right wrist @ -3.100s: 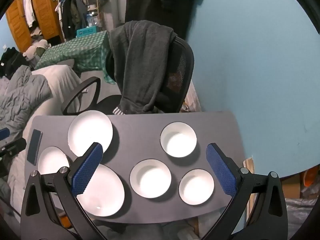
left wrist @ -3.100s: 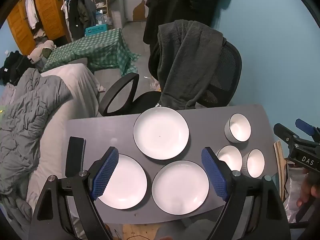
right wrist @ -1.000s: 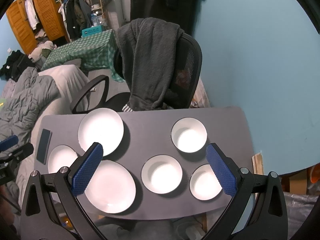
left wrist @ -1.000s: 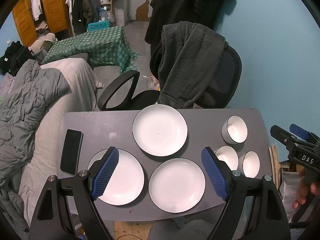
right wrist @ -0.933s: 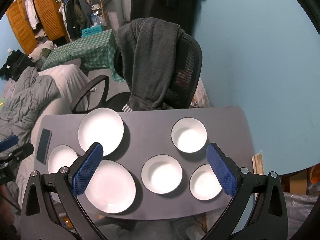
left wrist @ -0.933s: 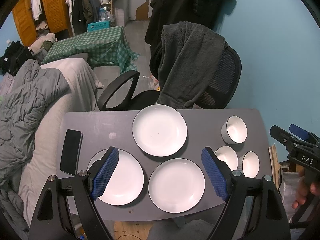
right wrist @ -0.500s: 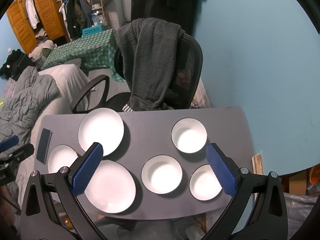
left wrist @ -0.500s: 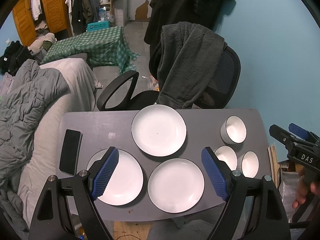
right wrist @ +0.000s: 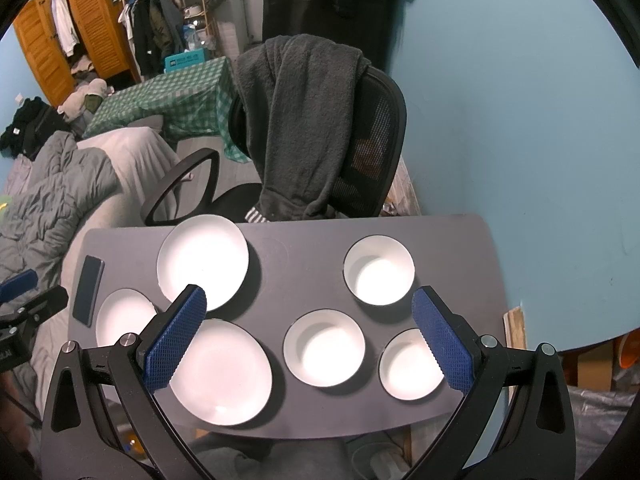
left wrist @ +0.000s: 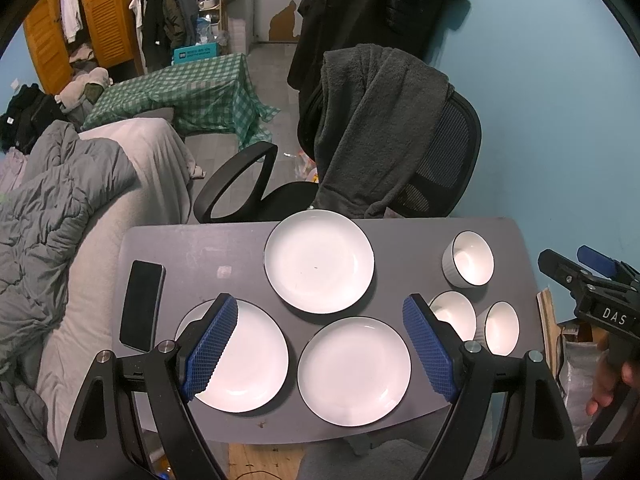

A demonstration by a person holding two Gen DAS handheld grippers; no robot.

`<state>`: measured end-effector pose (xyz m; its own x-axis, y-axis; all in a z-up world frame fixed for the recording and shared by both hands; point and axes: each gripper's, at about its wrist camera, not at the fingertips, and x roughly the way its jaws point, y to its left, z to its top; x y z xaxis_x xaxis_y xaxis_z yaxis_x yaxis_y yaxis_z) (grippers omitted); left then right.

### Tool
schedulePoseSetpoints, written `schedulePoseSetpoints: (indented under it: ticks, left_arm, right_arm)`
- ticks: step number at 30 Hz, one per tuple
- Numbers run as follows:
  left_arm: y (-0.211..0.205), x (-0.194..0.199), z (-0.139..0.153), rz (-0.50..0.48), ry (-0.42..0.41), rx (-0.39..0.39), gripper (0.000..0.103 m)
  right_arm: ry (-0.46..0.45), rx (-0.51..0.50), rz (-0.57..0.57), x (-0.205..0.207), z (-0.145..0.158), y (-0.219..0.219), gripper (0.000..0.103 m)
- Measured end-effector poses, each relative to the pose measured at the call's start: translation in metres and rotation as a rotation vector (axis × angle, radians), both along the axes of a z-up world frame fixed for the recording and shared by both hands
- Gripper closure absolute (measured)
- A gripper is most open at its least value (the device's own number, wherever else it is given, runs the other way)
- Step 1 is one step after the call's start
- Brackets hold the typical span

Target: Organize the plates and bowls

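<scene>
Both grippers hang above the grey worktop, jaws spread wide, holding nothing. The left gripper view shows three plates at centre frame and three bowls squeezed right; the right gripper view centres the bowls fully, plates lower left.

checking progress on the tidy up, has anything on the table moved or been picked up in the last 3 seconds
Nothing has been taken hold of or moved. Only the cameras shifted a little, so the phone is now fully in the left wrist view. The left gripper and right gripper stay open above the table, holding nothing. The three plates and three bowls lie where they were.
</scene>
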<state>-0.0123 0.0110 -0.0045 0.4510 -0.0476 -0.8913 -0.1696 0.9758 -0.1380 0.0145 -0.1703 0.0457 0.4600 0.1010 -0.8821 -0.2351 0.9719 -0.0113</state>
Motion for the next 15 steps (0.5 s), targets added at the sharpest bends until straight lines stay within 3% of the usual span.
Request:
schedulePoseSetpoints:
  ticks: [6, 15]
  left_arm:
    - [0.003, 0.001, -0.009, -0.035, 0.015, 0.003, 0.017]
    - [0.007, 0.001, -0.049, -0.128, 0.050, -0.007, 0.017]
  right_arm:
    - [0.013, 0.000, 0.009, -0.005, -0.007, 0.005, 0.002]
    - [0.086, 0.040, 0.054, -0.009, -0.034, 0.004, 0.002]
